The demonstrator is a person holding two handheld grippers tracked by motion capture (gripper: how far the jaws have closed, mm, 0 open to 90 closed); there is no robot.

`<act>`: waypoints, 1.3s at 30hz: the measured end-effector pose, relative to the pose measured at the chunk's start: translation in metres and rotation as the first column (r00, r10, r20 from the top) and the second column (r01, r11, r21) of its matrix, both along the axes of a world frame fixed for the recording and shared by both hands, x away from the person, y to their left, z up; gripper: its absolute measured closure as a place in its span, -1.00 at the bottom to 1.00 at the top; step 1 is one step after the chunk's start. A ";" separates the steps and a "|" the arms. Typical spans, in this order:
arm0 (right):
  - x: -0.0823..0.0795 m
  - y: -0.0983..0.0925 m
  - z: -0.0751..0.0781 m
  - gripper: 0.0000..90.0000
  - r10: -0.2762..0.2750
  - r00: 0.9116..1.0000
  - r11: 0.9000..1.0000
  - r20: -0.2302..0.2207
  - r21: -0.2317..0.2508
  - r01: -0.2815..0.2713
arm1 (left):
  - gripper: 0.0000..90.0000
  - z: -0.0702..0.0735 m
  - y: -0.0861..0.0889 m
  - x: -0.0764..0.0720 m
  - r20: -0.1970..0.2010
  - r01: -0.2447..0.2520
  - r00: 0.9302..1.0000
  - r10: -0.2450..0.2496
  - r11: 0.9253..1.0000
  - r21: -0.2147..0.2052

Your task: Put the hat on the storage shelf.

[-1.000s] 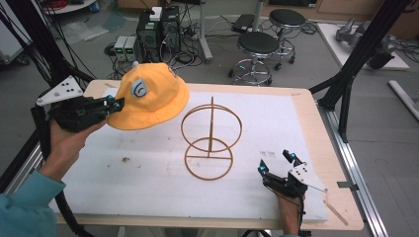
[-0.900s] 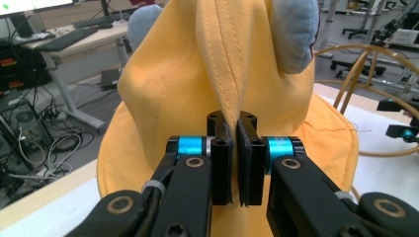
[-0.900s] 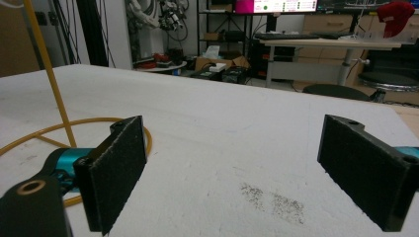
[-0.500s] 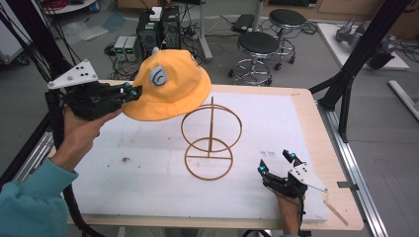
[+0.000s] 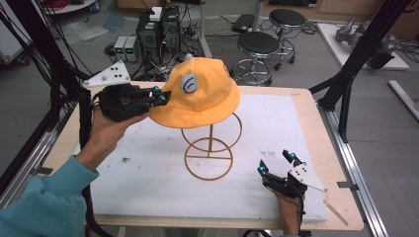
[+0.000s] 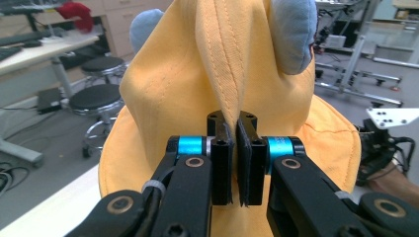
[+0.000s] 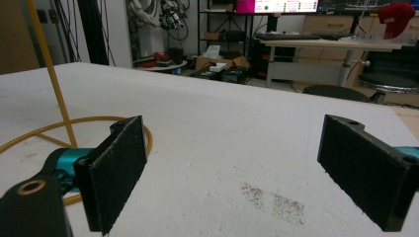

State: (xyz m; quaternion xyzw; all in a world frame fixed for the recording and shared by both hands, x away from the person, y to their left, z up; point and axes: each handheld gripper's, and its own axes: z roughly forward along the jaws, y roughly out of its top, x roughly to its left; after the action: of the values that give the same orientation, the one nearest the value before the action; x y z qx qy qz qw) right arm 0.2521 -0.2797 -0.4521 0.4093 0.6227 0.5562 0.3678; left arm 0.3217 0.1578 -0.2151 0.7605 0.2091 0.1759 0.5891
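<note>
— Orange bucket hat [image 5: 202, 94], pinched by its brim in the left gripper [image 5: 159, 98], jaws pressed tight on a fold of cloth. Seen up close from the left gripper view: fabric [image 6: 232, 74] rising straight out from between the two black pads [image 6: 222, 158].

— And relative to that claw, sitting where?

— Directly ahead of the fingertips, held up off the table, crown over the top of the gold wire hat stand [image 5: 210, 148]. Cannot tell whether resting on the upper ring or just above it. Grey-blue patch with a white mark [image 5: 188, 83] on the crown, turned toward the left claw's side.

— Right gripper [image 5: 276, 163]?

— Spread wide, holding nothing. Down low on the white table mat [image 5: 148, 177], near the front edge, well apart from the hat. From the right gripper view: both pads far apart, bare white surface [image 7: 237, 143] between them, stand's base ring [image 7: 99, 121] and upright rod [image 7: 49, 74] off beyond the left-hand pad [image 7: 116, 168].

— Anything else near either claw?

— Teal sleeve [image 5: 39, 202] behind the left gripper; stools [image 5: 259, 47] past the table's far edge, beyond the hat.
</note>
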 end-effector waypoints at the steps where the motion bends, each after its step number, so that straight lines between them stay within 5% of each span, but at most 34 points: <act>1: 0.000 0.000 0.000 -0.77 0.000 1.000 1.000 -0.001 0.000 0.000 | 0.90 -0.001 -0.003 0.000 -0.002 0.007 1.000 -0.007 1.000 0.001; 15: 0.000 0.000 0.000 -0.77 0.003 1.000 1.000 -0.001 0.001 -0.003 | 0.90 -0.021 -0.030 -0.004 -0.061 0.110 0.992 -0.107 0.993 0.045; 22: 0.000 0.000 0.000 -0.77 0.002 1.000 1.000 -0.001 0.001 -0.002 | 0.83 -0.029 -0.030 -0.003 -0.086 0.139 0.987 -0.137 0.990 0.025; 24: 0.000 0.000 0.000 -0.77 0.003 1.000 1.000 -0.002 0.002 -0.003 | 0.55 -0.029 -0.031 -0.002 -0.090 0.139 0.986 -0.137 0.990 0.015; 26: 0.000 0.000 0.000 -0.77 0.001 1.000 1.000 0.000 0.000 -0.001 | -0.12 -0.030 -0.033 -0.002 -0.104 0.124 0.987 -0.121 0.992 0.017; 29: 0.000 0.000 0.000 -0.77 0.001 1.000 1.000 0.001 -0.001 -0.001 | -0.80 -0.033 -0.033 -0.002 -0.097 0.079 0.992 -0.075 0.996 0.034; 32: 0.000 0.000 0.000 -0.77 0.001 1.000 1.000 0.000 0.000 -0.001 | -0.87 -0.037 -0.024 -0.002 -0.081 0.082 0.993 -0.081 0.996 0.014; 39: 0.000 0.000 0.000 -0.77 0.002 1.000 1.000 0.001 -0.003 -0.002 | -0.87 -0.062 0.025 -0.008 -0.028 -0.016 0.999 0.016 1.000 -0.003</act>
State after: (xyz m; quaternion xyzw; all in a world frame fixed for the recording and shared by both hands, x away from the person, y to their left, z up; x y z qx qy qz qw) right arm 0.2518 -0.2795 -0.4522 0.4080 0.6237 0.5558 0.3683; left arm 0.3136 0.1824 -0.2771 0.7603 0.2236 0.1696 0.5858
